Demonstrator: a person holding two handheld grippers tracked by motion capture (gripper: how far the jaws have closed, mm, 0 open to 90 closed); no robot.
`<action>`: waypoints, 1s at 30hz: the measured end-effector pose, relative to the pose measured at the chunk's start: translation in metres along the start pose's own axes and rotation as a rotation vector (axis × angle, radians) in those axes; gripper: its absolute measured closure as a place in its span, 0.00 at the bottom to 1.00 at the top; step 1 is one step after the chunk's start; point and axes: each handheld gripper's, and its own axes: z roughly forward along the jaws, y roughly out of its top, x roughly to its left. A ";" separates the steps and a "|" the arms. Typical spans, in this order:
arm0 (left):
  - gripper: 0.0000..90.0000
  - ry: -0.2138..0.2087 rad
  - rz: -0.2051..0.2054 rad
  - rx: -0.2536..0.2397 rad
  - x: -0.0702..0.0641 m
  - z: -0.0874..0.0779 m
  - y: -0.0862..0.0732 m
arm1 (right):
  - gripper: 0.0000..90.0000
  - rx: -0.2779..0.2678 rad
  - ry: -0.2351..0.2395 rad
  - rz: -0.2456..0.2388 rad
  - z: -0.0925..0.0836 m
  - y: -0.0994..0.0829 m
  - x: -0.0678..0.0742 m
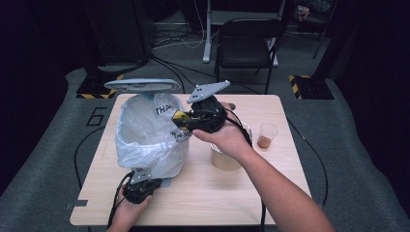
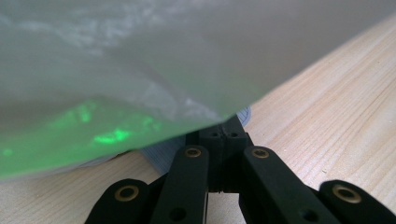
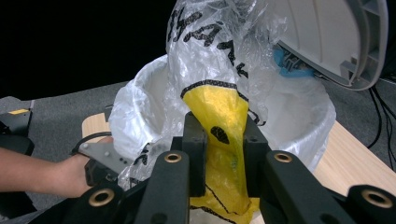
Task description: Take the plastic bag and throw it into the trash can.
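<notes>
Nearest the high camera, at six o'clock on the tabletop (image 1: 203, 193), my left hand-held gripper (image 1: 145, 180) sat low against the foot of the small white bin (image 1: 126, 145). In the left gripper view its jaws were pressed together on what looked like the bin's grey pedal (image 2: 163, 158), though the overhanging clear liner (image 2: 140, 70) hid the tips, so I could not tell the exact contact. The grey lid (image 1: 142, 85) stood raised at twelve o'clock of the bin.

My right hand-held gripper (image 1: 180, 120) hung over the bin's three o'clock rim, its jaws pinching a crumpled plastic bag, yellow with black print and a clear upper part (image 3: 217, 112). In the right gripper view the bag (image 1: 169, 108) ran up from between the jaws, above the lined opening. Behind my right hand a tan cup (image 1: 225, 159) and, at three o'clock, a clear cup with brown liquid (image 1: 267, 135) stood apart from the work.

I judged the step in hand to be carrying the bag to the bin while the lid was held up. The next move called for bringing the right hand-held gripper farther over the centre of the opening and lower, then spreading its jaws so the bag dropped inside the liner, with the left one keeping its press until the bag was clear of the lid.
</notes>
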 end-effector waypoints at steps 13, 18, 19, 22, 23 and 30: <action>1.00 -0.005 0.006 0.002 0.000 0.000 0.000 | 0.86 -0.011 -0.021 0.024 0.029 0.005 -0.005; 1.00 -0.021 0.024 0.009 0.002 0.000 0.001 | 0.85 -0.007 -0.021 0.027 0.045 0.005 -0.003; 1.00 -0.021 0.024 0.009 0.002 0.000 0.001 | 0.85 -0.006 -0.021 0.023 0.049 0.006 -0.002; 1.00 -0.004 0.001 0.006 0.000 0.000 0.000 | 0.85 -0.008 -0.017 0.027 0.055 0.006 -0.001; 1.00 -0.018 0.019 0.011 0.002 -0.001 0.000 | 0.85 -0.011 -0.019 0.026 0.060 0.007 0.000; 1.00 -0.023 0.024 0.013 0.002 -0.001 0.001 | 0.83 -0.005 -0.026 0.025 0.076 0.007 0.000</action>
